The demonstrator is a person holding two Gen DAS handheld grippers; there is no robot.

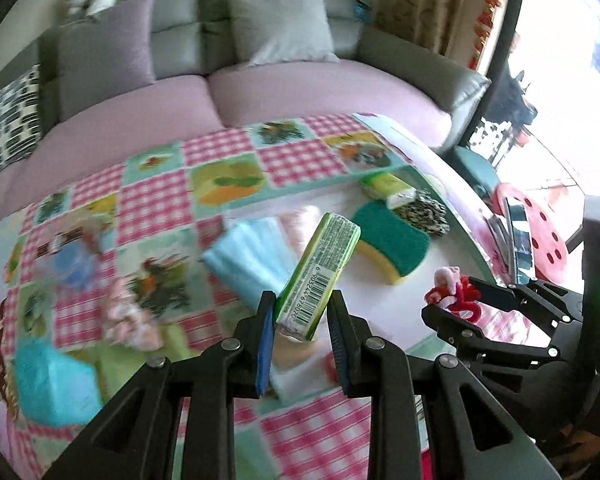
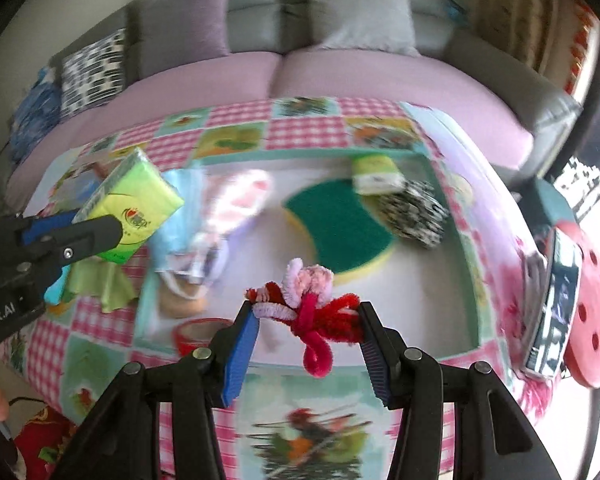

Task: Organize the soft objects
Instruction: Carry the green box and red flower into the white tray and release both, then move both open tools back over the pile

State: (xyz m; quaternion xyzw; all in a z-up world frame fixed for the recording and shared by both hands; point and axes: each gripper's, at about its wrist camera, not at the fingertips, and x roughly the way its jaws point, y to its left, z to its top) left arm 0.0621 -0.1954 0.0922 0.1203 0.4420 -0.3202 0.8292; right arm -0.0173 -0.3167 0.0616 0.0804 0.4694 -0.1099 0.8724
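A grey upholstered sofa (image 1: 284, 12) with a smooth lilac seat cover stands behind the table, which wears a glossy patchwork tablecloth of pink gingham and fruit squares (image 1: 156, 204). On its white centre panel lies a kidney-shaped sponge, coarse green scouring pad over yellow foam (image 1: 392, 242), with a crinkly black-and-white knitted scrubber (image 1: 424, 210) just beside it and a folded pale blue cloth (image 1: 252, 256), blurred, nearby. The left gripper (image 1: 302, 308) is clamped on a slim rectangular green tissue pack in shiny film (image 1: 320, 272), tilted up above the table. The right gripper (image 2: 306, 314) pinches a fuzzy red-and-pink pipe-cleaner figure (image 2: 312, 308), looped and twisted, possibly a flower, held over the white panel
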